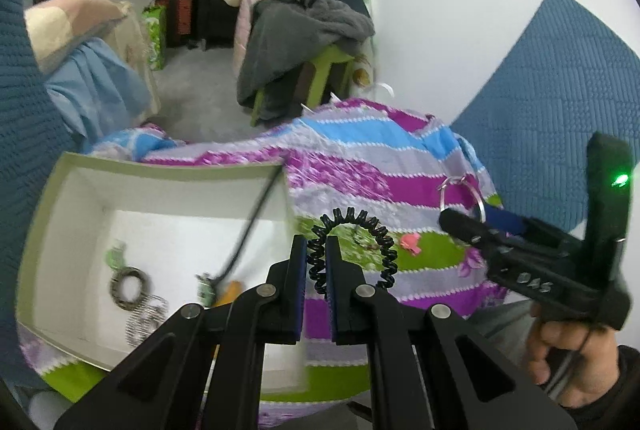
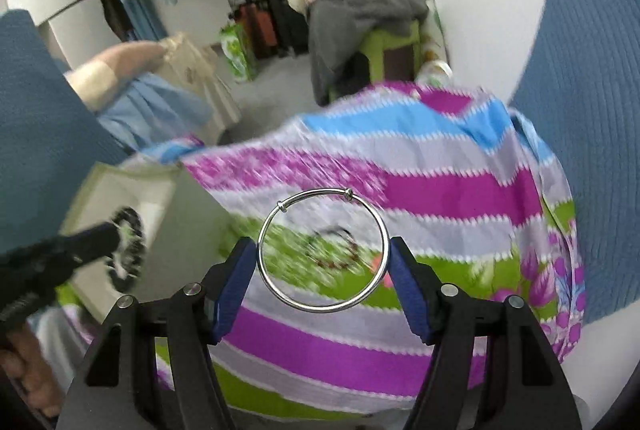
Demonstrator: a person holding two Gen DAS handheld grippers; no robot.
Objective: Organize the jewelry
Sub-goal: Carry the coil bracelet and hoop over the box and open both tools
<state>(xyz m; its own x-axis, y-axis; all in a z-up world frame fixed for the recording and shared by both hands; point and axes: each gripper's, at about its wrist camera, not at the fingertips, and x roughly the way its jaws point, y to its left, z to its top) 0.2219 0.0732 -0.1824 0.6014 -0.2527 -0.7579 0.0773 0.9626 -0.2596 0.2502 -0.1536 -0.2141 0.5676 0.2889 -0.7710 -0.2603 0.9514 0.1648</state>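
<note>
Right tool astride silver bangle, blue pads touching its rim.

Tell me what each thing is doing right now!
Left gripper: shut on black spiral hair tie.
Right gripper: gripping thin silver bangle, lifted off the cloth.
White cardboard box: open, holding jewelry.
Small pink clip: lying on striped cloth.

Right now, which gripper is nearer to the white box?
Left. The left gripper, shut on the black coil bracelet, hangs at the white box's right edge. The right gripper holds the silver bangle farther right, over the striped cloth.
</note>
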